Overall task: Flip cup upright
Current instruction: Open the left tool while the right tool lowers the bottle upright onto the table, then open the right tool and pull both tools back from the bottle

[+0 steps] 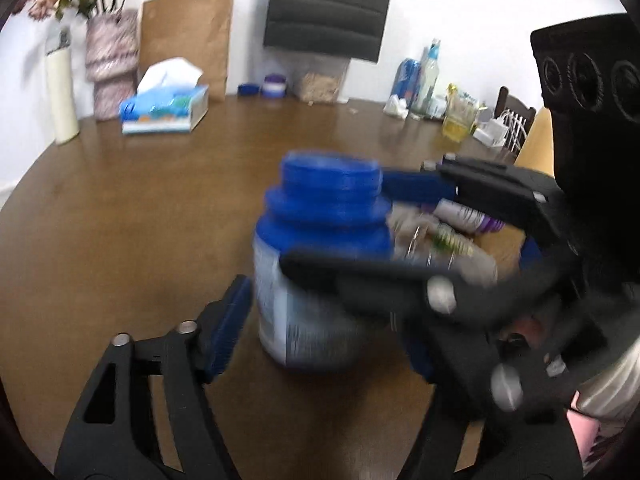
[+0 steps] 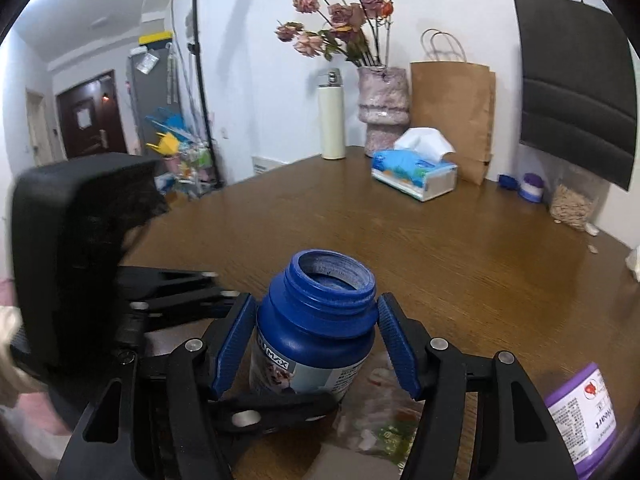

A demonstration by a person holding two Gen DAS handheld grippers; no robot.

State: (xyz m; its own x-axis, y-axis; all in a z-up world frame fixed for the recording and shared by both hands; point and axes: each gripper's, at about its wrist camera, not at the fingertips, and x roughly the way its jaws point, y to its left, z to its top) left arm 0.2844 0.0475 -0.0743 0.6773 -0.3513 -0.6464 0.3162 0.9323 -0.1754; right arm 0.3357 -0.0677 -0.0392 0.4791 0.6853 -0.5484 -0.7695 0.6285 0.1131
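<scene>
The cup is a blue plastic jar [image 2: 316,332] with a pale label. It stands upright on the brown table [image 2: 440,264] with its open mouth facing up. My right gripper [image 2: 316,300] has its blue pads [image 2: 236,344] against both sides of the jar, shut on it. In the left wrist view the jar [image 1: 316,272] is blurred, and the right gripper [image 1: 336,224] reaches in from the right across it. My left gripper [image 1: 324,320] is open around the jar's lower body, its left pad [image 1: 230,328] just beside the jar. Its right finger is mostly hidden behind the right gripper.
A crinkly plastic packet [image 2: 380,420] and a purple-labelled container [image 2: 580,412] lie close to the right of the jar. Along the far edge stand a tissue box [image 2: 414,174], vase [image 2: 382,108], paper bag [image 2: 454,112] and white flask [image 2: 333,120]. Bottles [image 1: 424,76] crowd the back right.
</scene>
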